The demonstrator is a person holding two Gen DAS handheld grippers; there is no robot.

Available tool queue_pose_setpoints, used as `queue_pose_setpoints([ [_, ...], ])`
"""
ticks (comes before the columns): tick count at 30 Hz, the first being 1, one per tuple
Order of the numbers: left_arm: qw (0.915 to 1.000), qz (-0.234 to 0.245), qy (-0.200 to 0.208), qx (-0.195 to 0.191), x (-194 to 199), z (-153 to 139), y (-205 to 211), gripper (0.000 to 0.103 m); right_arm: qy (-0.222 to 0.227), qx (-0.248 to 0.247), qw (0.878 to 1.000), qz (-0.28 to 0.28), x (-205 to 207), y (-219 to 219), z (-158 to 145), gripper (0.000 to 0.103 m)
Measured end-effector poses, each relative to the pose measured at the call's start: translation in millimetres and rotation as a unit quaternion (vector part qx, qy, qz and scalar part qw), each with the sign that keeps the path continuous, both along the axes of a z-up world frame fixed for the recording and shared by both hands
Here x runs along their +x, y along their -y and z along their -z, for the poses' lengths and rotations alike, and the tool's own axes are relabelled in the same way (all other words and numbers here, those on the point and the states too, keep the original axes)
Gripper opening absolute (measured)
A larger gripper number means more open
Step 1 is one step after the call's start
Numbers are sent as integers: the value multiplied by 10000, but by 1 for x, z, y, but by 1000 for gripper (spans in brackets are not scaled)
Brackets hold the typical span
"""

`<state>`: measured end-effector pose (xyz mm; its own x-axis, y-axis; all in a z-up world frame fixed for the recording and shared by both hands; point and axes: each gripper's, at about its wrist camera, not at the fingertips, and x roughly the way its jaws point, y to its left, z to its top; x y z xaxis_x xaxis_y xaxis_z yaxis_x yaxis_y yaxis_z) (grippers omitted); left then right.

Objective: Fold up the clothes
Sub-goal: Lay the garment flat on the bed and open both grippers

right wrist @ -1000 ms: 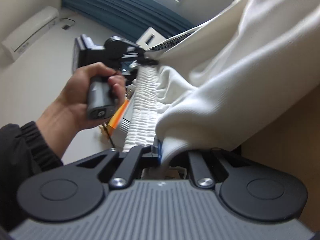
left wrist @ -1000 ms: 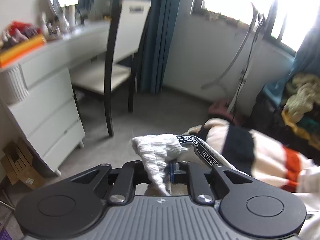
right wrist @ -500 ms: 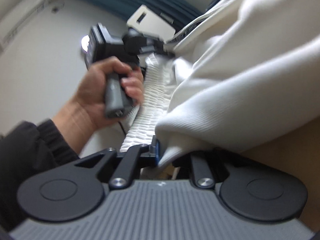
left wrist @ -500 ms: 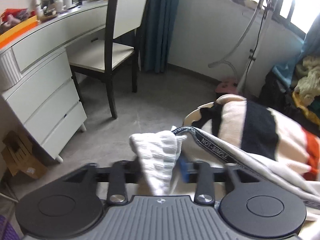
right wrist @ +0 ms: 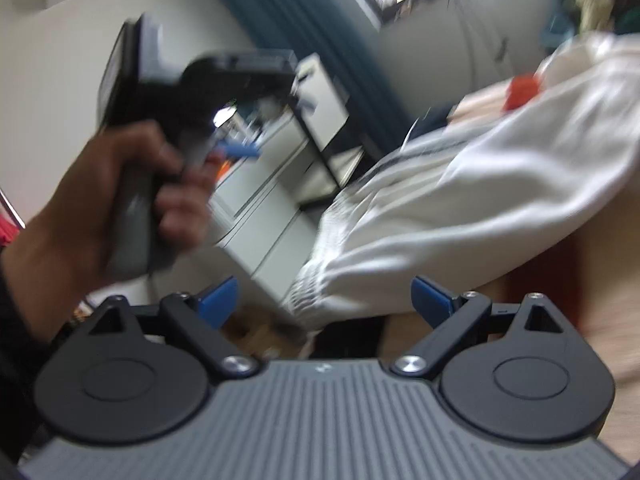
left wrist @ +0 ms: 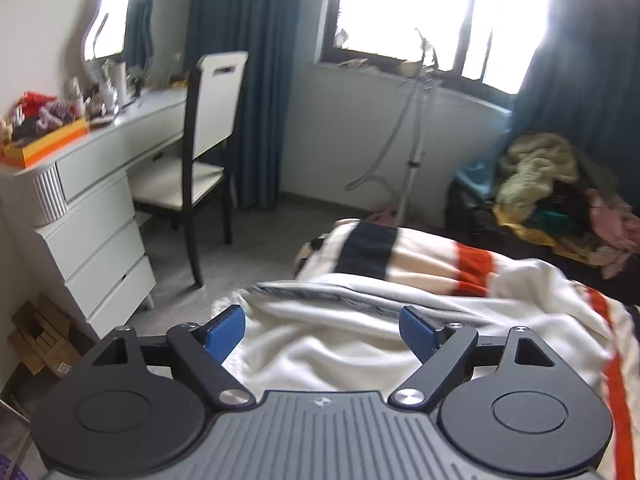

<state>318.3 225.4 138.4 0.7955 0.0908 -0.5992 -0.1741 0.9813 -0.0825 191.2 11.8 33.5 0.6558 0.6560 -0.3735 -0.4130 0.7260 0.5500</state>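
A white garment (left wrist: 360, 336) with a ribbed hem and a printed band lies on the bed, on a striped cream, black and orange blanket (left wrist: 420, 252). My left gripper (left wrist: 324, 332) is open and empty just above it. In the right wrist view the same garment (right wrist: 460, 216) lies with its ribbed hem (right wrist: 316, 292) hanging near the bed's edge. My right gripper (right wrist: 326, 298) is open and empty, close to that hem. The left gripper (right wrist: 236, 150), held in a hand, also shows there at upper left.
A white dresser (left wrist: 88, 208) with clutter and a mirror stands at left, with a dark-framed chair (left wrist: 200, 160) beside it. A garment steamer pole (left wrist: 412, 152) stands under the window. A pile of clothes (left wrist: 560, 196) lies at right. Cardboard (left wrist: 40, 340) sits on the floor.
Both grippers have opened and let go of the white garment's ribbed hem. The garment has dropped onto the bed. The left gripper has lifted and tilted up.
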Motion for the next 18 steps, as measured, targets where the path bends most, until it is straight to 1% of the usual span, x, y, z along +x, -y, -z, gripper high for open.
queue_pose_setpoints([
  [2,9998,74,135,89,-34,-6,26,86,234,-135,9994,204,-21,32,-13,95],
  [6,9989,248,349,167,-92,-9,75,86,589,-445,9955,593,-59,83,-41,95],
  [9,9977,427,517,129,-130,-5,110,88,917,-803,9895,777,-82,114,-52,95],
  [10,9973,510,518,119,-140,-1,120,90,1041,-970,9861,861,-89,122,-54,95],
  [12,9963,687,495,116,-160,10,141,91,1191,-1197,9806,998,-101,139,-54,95],
  [14,9960,786,401,151,-171,22,158,91,1290,-1349,9762,1100,-110,154,-52,95],
  [18,9953,919,217,212,-179,40,182,91,1413,-1364,9717,1315,-122,178,-47,95],
])
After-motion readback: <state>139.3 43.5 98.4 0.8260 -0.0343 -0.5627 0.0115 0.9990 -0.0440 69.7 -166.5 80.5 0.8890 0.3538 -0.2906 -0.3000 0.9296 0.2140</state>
